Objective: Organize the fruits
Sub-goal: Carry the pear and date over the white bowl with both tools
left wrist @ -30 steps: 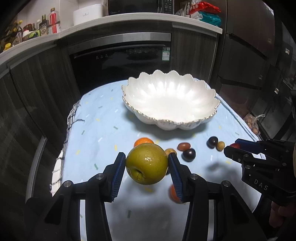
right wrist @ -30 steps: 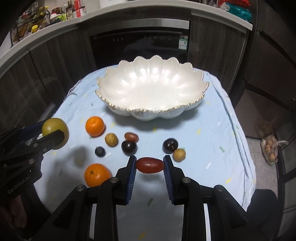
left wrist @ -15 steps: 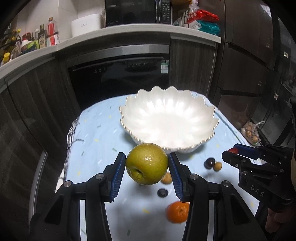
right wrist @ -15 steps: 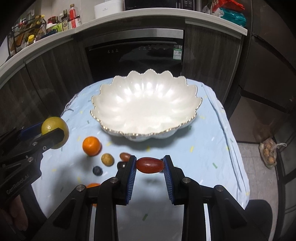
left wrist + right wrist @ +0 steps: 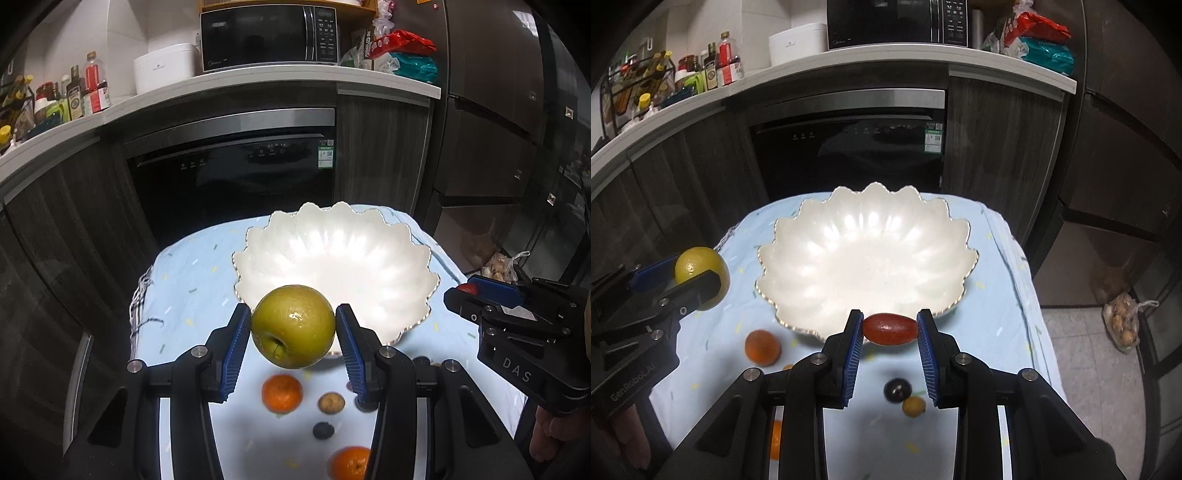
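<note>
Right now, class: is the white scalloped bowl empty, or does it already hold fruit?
Empty. The bowl's pearly inside shows bare in both views; the green apple and red oval fruit are held in grippers.

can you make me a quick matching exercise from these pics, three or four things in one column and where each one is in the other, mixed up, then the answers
Things
1. green apple
2. red oval fruit
3. white bowl
4. microwave

Places or states
A. on the kitchen counter at the back
B. clamped in the right gripper
C. empty, standing on the blue cloth
D. clamped in the left gripper

Pairs: 1-D, 2-B, 3-C, 4-A
</note>
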